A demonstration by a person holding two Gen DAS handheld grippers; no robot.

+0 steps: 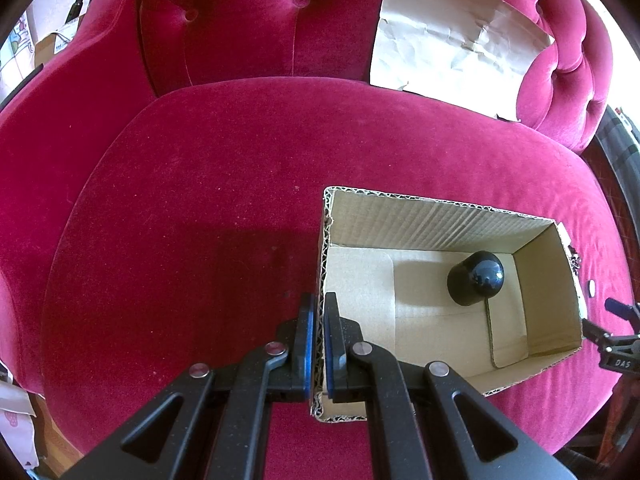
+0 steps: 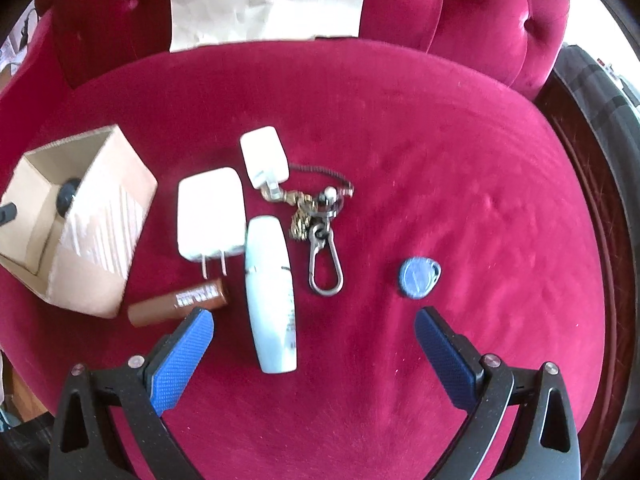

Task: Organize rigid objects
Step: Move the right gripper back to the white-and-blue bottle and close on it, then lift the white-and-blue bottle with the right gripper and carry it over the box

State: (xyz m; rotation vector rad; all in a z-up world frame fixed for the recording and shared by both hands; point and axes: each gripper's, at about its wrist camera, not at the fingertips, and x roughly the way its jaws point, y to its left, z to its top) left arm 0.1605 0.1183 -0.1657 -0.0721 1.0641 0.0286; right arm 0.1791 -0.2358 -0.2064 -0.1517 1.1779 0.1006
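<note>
A crimson velvet sofa seat [image 2: 400,140] carries everything, its tufted backrest [image 1: 248,12] rising at the far edge with a crumpled sheet of brown paper [image 1: 452,40] leaning against it.

The open cardboard box [image 1: 436,216] sits on the seat toward its near edge. The left gripper [image 1: 318,320] is clenched on the box's left wall, one blue pad outside and one inside, pinching the corrugated edge. Inside the box, near its far right corner, lies a black domed object [image 1: 476,282].

To the right of the box, seen from the right wrist, the loose items lie in a cluster near the middle of the seat. A pale blue bottle [image 2: 271,296] lies on its side, its near end between the spread fingers of the right gripper [image 2: 314,328], closer to the left finger. The right gripper's jaws stand wide apart and grasp nothing, hanging above the seat's near edge.

A white plug adapter [image 2: 210,212] lies just left of the bottle's far end, prongs toward the near edge. A smaller white charger [image 2: 264,156] lies beyond it. A brown cylinder [image 2: 180,302] lies between the box and the bottle, just beyond the left fingertip. A key ring with carabiner [image 2: 322,232] lies right of the bottle. A blue round tag [image 2: 418,278] lies apart, just beyond the right fingertip.
</note>
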